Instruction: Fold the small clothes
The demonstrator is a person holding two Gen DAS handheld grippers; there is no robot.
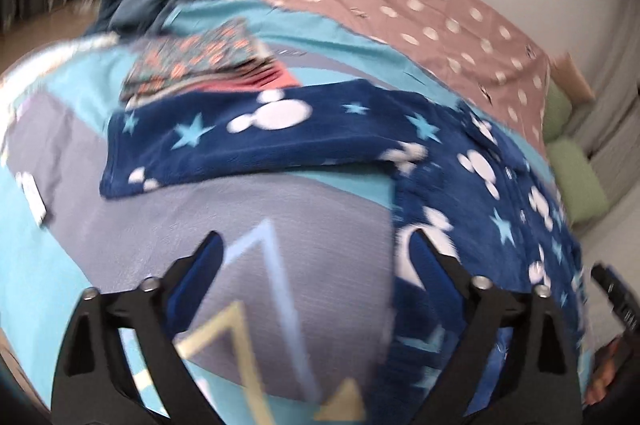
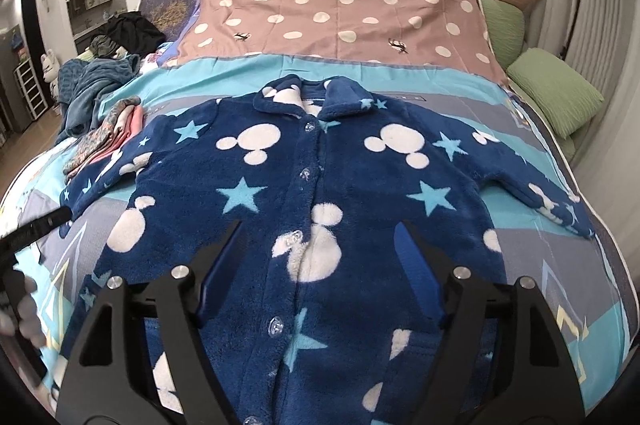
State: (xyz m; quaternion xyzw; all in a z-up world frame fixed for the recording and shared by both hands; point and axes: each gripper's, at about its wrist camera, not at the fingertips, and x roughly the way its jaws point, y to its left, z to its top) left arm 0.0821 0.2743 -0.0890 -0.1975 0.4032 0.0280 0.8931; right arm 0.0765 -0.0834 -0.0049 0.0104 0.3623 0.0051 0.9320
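Right wrist view: the right gripper is hovering with jaws spread wide, gripping nothing, above the fleece pajama top.
Pajama top: lying flat and buttoned on the bed cover, collar toward 12 o'clock, sleeves reaching toward 9 and 3.
Left wrist view: the left gripper is likewise gaping wide and empty over the cover; the picture is blurred.
Folded stack: sitting at 10 o'clock, touching the sleeve.
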